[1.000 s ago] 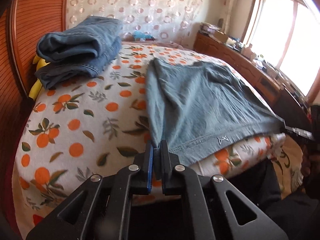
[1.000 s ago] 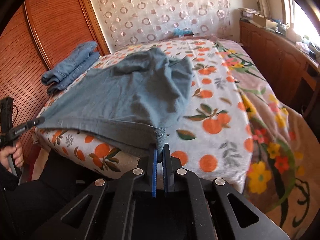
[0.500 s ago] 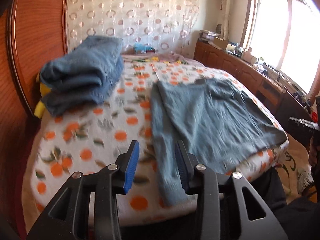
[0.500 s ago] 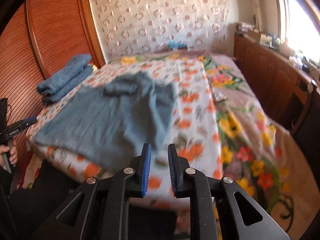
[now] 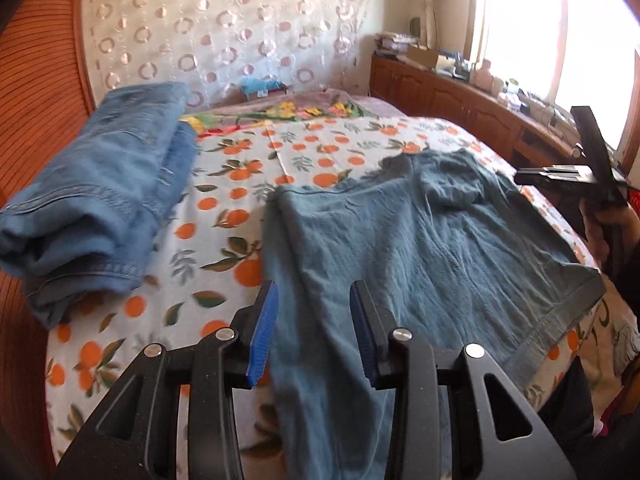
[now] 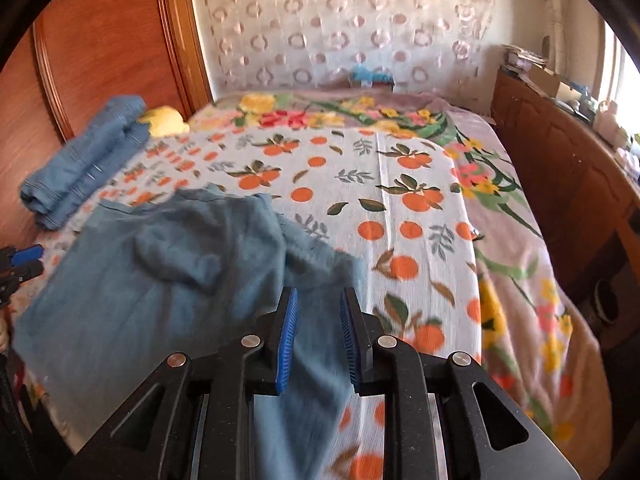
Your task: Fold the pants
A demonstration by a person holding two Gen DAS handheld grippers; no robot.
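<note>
Both tongs spread, pinching nothing: left gripper [image 5: 312, 328] & right gripper [image 6: 318, 340] have just been opening over flat teal-blue cotton pants [image 5: 420, 248], centre frame. Next: regrip both hem corners evenly, w/ fabric taut.

One grey-blue cotton pants [image 5: 420, 248], spread flat; two folded blue denim jeans [image 5: 100, 200]; two black grippers [image 5: 312, 332].

pants [image 5: 400, 248] | grey-blue | folded over, flat | near bed edge, overhanging
</note>
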